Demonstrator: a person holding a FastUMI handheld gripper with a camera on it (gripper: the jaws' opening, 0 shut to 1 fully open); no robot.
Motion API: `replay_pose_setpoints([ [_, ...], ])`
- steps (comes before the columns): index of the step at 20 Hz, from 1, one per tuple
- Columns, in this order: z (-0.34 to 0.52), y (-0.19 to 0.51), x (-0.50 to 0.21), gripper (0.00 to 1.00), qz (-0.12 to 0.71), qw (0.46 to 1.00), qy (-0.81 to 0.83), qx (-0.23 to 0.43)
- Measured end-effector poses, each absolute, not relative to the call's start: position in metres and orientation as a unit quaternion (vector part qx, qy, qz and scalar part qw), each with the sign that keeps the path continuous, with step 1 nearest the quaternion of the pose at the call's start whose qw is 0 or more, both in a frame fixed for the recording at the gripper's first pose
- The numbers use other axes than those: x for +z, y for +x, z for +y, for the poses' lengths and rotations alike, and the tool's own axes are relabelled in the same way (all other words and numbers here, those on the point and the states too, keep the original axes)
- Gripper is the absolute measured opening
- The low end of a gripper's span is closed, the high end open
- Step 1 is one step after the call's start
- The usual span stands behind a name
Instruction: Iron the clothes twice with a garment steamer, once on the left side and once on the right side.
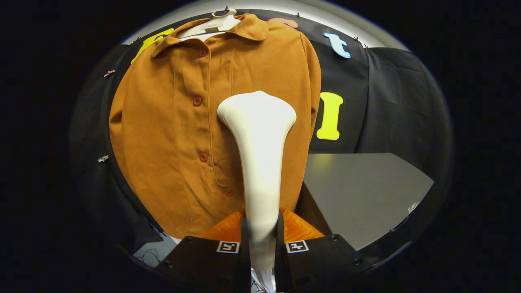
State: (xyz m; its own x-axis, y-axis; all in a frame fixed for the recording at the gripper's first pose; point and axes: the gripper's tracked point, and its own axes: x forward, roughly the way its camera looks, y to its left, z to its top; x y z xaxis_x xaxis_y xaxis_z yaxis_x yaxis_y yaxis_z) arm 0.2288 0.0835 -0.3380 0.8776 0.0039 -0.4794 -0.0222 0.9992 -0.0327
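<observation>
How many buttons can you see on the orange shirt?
4 buttons run down the shirt placket: near the collar, mid-chest, lower, and beside the steamer handle. The steamer, clamped in the hand-held gripper, may hide more.

White plastic garment steamer [260,162] stood clamped between both fingers of the gripper [261,236], its wide head up against the brown buttoned shirt [171,134]. Shirt hung on a white hanger [215,25]. Grey table [362,191] lay right of the shirt.

black gripper [260,232], square coded markers, small screws
</observation>
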Motion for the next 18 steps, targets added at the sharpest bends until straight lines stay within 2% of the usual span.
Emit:
replay_pose_setpoints([
  [18,0.098,0.169,-0.474,0.27,0.331,0.944,-0.009,-0.010],
])
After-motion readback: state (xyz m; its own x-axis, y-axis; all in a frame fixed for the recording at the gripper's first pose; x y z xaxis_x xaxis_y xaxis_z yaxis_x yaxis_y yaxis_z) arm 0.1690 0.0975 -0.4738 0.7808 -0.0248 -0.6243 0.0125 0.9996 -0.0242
